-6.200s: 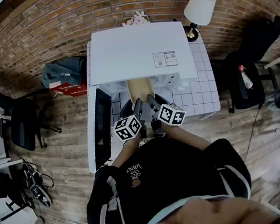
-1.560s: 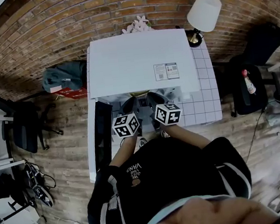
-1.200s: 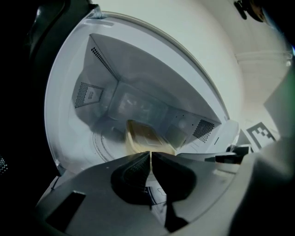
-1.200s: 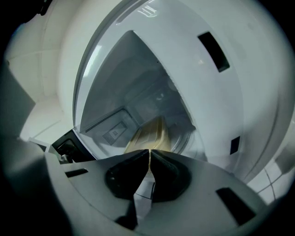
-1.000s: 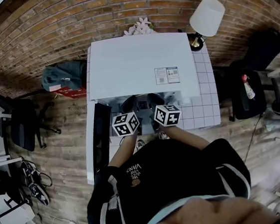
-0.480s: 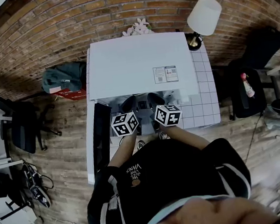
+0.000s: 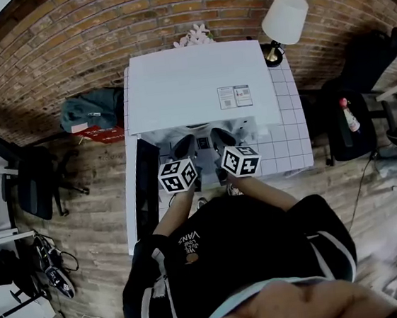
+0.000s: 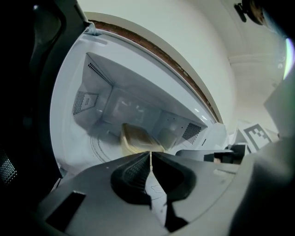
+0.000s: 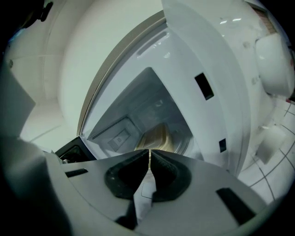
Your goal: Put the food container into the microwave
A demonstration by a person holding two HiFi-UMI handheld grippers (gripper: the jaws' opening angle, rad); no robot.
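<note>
Now both grippers are empty. The left gripper [image 8: 150, 153] has its jaws pressed together with nothing between them. The right gripper [image 9: 149, 152] is the same, its pads meeting on bare air. They sit side by side at the front edge of the microwave [image 7: 200, 83], tipped slightly down toward the cavity.

Beyond their tips the container [image 8: 134, 138] rests on the turntable [image 8: 99, 146], well in from the front edge of the cavity floor and apart from the side walls. Neither gripper touches it. The door [image 7: 146, 189] hangs open at the microwave's left edge, just beside the left gripper. The microwave stands on a tiled table [image 7: 291, 144] and covers most of its top.

By the look of it the placing is done, and the step in hand is getting the grippers out cleanly. That probably goes best by drawing both straight back along the line they point, with the jaws kept together so they stay slim. They should not lift into the top edge of the opening, and the left one should keep off the door's inner face.

The container seems to sit wholly on the turntable, so it needs no nudge. If the door is then to be shut, a slow push near its free edge would suit, since a hard swing could shift the microwave on the tiles.
</note>
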